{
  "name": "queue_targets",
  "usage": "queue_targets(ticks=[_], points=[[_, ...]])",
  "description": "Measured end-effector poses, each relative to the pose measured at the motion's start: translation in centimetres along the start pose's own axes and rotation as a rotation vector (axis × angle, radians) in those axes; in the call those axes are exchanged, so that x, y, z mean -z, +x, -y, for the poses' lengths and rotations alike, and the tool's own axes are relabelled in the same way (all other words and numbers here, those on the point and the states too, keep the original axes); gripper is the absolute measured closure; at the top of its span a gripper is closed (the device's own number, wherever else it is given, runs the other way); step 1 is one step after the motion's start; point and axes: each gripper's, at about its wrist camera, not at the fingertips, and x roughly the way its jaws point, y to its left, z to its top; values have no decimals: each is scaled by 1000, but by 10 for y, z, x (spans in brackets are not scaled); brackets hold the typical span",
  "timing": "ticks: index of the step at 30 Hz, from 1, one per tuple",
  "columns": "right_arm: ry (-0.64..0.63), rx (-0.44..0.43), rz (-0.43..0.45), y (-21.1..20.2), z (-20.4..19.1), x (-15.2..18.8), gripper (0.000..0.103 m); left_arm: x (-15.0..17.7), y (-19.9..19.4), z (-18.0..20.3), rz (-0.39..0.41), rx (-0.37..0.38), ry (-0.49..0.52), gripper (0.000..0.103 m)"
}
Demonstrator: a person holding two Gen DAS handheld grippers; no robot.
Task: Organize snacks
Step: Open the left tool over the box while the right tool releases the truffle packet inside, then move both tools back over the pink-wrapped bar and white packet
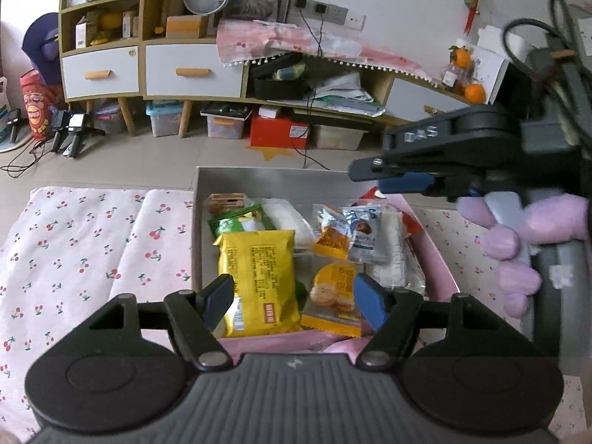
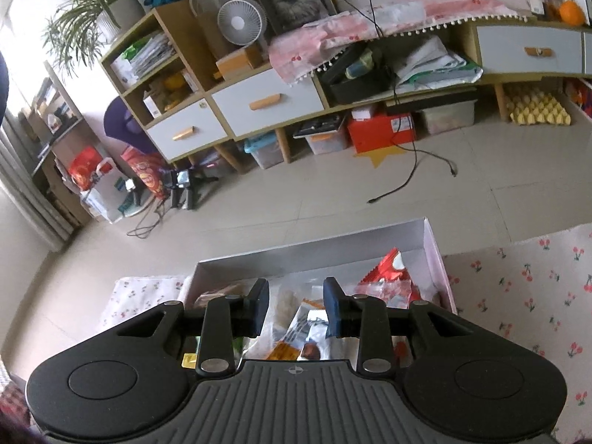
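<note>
Left hand-held gripper (image 1: 294, 301) spread above yellow packet (image 1: 257, 277); box (image 1: 259, 177) full.

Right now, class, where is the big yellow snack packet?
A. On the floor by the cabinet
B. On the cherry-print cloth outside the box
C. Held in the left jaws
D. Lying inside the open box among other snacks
D: the yellow snack packet lies inside the box beside other packets, with the left gripper open above it.
</note>
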Motion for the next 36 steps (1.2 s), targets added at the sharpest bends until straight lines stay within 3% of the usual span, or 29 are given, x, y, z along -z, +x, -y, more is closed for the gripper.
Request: queue_targets(ticks=[2, 6, 15, 22, 24, 32, 36], points=[[-5, 10, -3, -6, -1, 0, 71, 0, -1, -3, 0, -1, -11, 32], [-23, 26, 13, -27, -4, 3, 44, 0, -6, -5, -3, -2, -20, 30], [-47, 45, 21, -78, -10, 19, 21, 5, -31, -4, 6, -8, -24, 15], [-106, 81, 26, -110, -13, 48, 16, 15, -48, 0, -11, -61, 43, 7], [-110, 88, 29, -117, -11, 56, 9, 17, -51, -1, -13, -76, 55, 5], [-146, 107, 36, -130, -1, 87, 9, 39, -49, -3, -42, -94, 102, 1], [-239, 102, 35, -126, -1, 108, 9, 53, -46, -9, -57, -93, 117, 2]])
